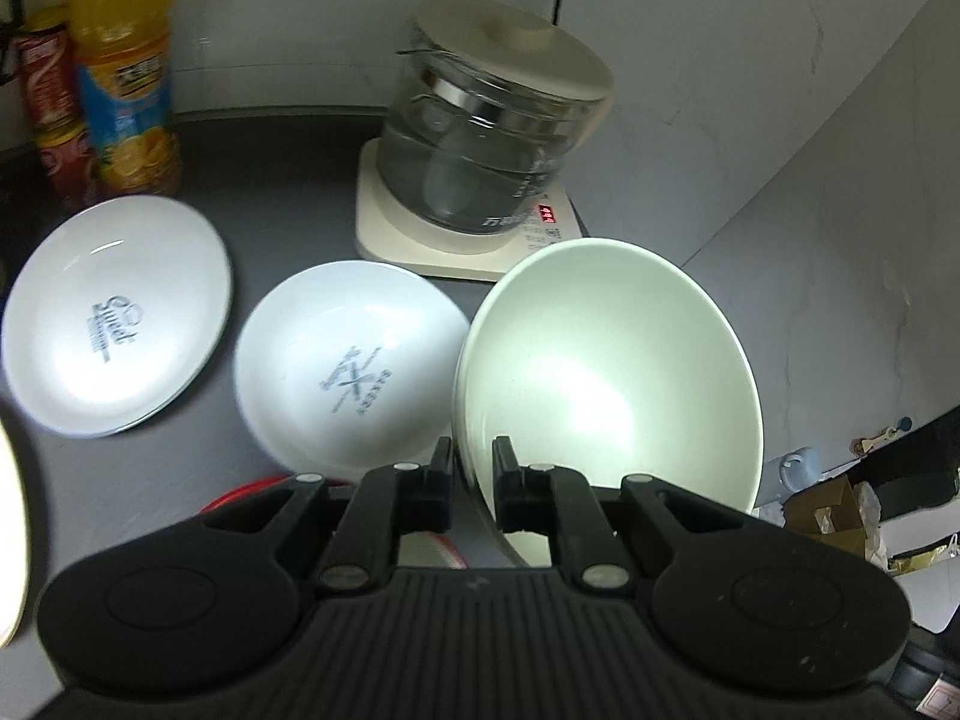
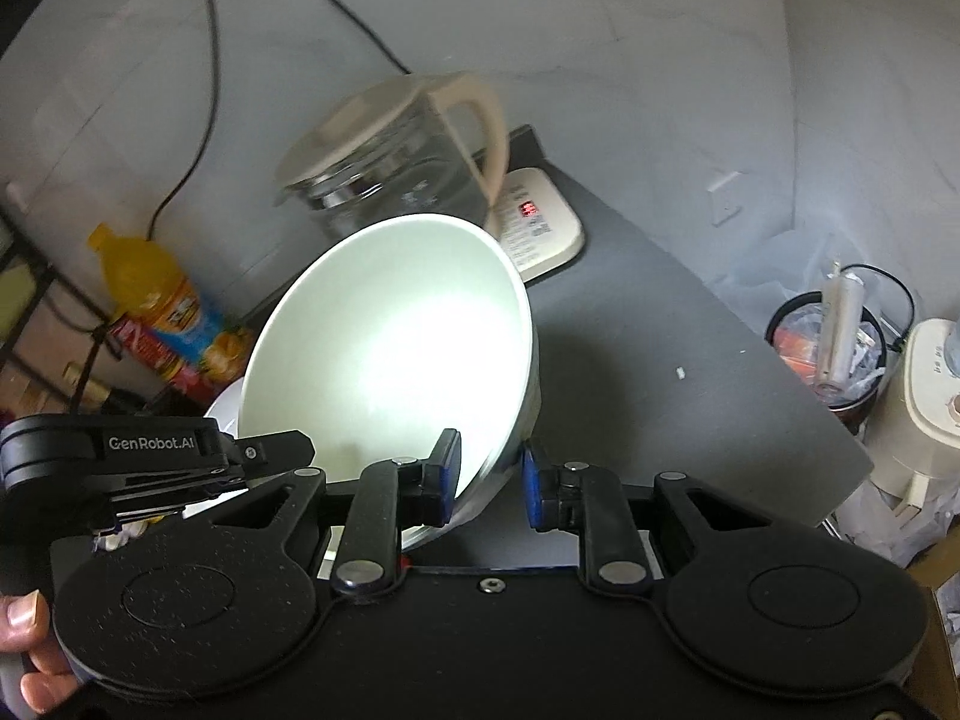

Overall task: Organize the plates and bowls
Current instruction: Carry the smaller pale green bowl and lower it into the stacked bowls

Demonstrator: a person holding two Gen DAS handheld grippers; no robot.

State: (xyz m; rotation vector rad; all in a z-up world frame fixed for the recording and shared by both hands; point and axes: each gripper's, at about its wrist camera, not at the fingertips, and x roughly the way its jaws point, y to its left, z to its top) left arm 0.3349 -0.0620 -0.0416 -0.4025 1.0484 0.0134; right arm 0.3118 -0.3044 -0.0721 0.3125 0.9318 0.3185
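My left gripper (image 1: 471, 465) is shut on the rim of a pale green-white bowl (image 1: 606, 384) and holds it tilted above the dark counter. The same bowl (image 2: 390, 354) fills the right wrist view, with the left gripper body at its lower left. My right gripper (image 2: 489, 480) is open; its jaws stand on either side of the bowl's near rim without pinching it. Two white plates lie on the counter: one with a crossed-utensil print (image 1: 351, 372) in the middle, one printed "Sweet" (image 1: 114, 324) at the left.
A glass kettle (image 1: 492, 138) on a cream base (image 1: 420, 240) stands behind the plates; it also shows in the right wrist view (image 2: 390, 162). An orange juice bottle (image 1: 126, 72) and red cans (image 1: 51, 102) stand at the back left. A bin (image 2: 828, 354) and a cream appliance (image 2: 918, 414) are beyond the counter's right edge.
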